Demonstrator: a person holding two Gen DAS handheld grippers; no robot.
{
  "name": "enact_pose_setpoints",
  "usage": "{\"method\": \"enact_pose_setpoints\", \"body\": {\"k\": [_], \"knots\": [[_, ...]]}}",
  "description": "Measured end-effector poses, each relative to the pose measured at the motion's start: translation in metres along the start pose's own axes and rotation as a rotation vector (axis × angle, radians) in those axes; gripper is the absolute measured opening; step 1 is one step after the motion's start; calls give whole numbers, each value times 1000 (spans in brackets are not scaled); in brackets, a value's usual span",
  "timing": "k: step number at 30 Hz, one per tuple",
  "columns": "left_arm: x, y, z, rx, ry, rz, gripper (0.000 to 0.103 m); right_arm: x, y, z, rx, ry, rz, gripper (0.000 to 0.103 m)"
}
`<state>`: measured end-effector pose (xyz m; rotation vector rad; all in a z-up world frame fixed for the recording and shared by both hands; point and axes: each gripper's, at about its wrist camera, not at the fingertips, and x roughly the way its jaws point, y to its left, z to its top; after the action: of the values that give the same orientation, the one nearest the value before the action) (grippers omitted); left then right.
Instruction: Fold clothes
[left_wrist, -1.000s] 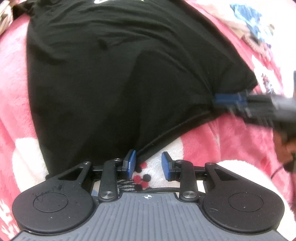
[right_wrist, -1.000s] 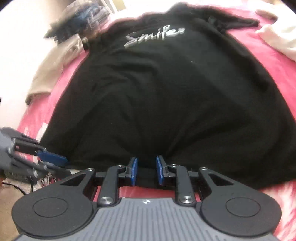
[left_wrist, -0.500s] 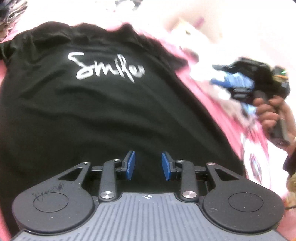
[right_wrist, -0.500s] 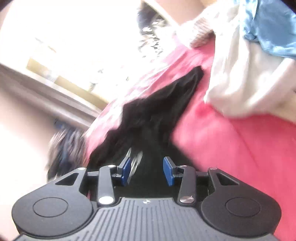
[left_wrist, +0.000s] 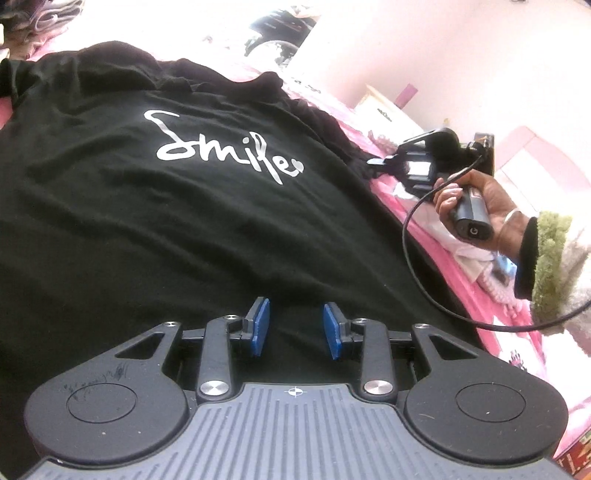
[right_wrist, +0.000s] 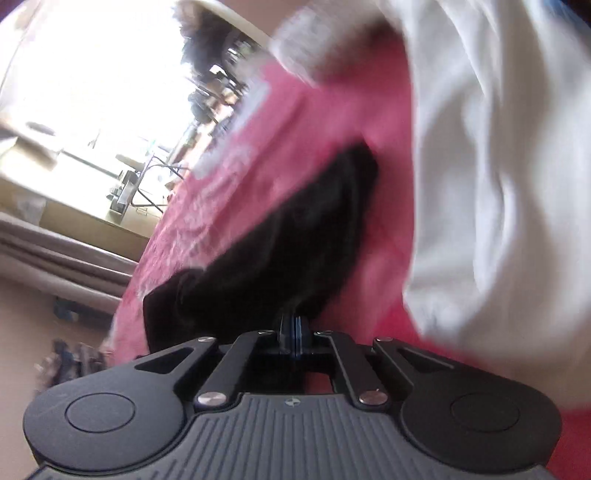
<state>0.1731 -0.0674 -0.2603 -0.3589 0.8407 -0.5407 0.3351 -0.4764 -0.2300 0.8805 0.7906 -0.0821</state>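
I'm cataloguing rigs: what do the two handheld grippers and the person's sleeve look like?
Both grippers, the left gripper and the right gripper, have black linkage arms, blue finger pads, silver pivot bolts and ribbed grey bodies. A black cable loops from the right one's handle. The sleeve is fuzzy green with a black cuff.

A bed covered in a pink blanket (left_wrist: 436, 229) is carrying the clothes. A black T-shirt (left_wrist: 184, 221) with white "Smile" lettering is lying spread flat across most of the blanket, its collar pointing toward the bed's far edge. One black sleeve (right_wrist: 295, 229) is stretching out over the pink cover toward the bed's side edge. A white garment (right_wrist: 498, 184) is lying crumpled just beside that sleeve.
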Motion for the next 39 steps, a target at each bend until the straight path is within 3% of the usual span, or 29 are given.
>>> {"method": "enact_pose_setpoints", "body": {"k": [3,10,14,15,17,19,21,24,26,28,31,36,39], "knots": [[3,-1,0,19,4,4,32,-5,8,20,-105,-74,-67,2],[1,-1,-2,40,6,7,32,20,20,32,-302,-71,-241,2],[0,-3,-3,61,3,12,32,26,27,28,-419,-60,-394,3],[0,-4,-3,69,2,15,32,24,28,29,-435,-52,-438,5],[0,-5,-4,84,0,20,32,11,31,34,-435,-35,-505,19],[1,-6,-4,93,0,22,32,-16,35,36,-433,-38,-455,21],[1,-6,-4,95,0,19,32,-47,44,28,-486,0,-329,21],[0,-5,-4,91,1,14,32,-79,54,-7,-605,206,-122,21],[-1,-5,-4,87,2,13,32,-88,54,-41,-716,336,-77,21],[-2,-5,-4,85,2,13,32,-91,41,-69,-785,421,-111,21],[-2,-6,-4,86,1,12,32,-100,1,-78,-711,429,-176,18],[-1,-7,-4,96,0,17,32,-146,-44,-52,-467,261,-301,21],[-1,-6,-5,99,0,16,32,-169,-43,-63,-456,268,-244,22]]}}
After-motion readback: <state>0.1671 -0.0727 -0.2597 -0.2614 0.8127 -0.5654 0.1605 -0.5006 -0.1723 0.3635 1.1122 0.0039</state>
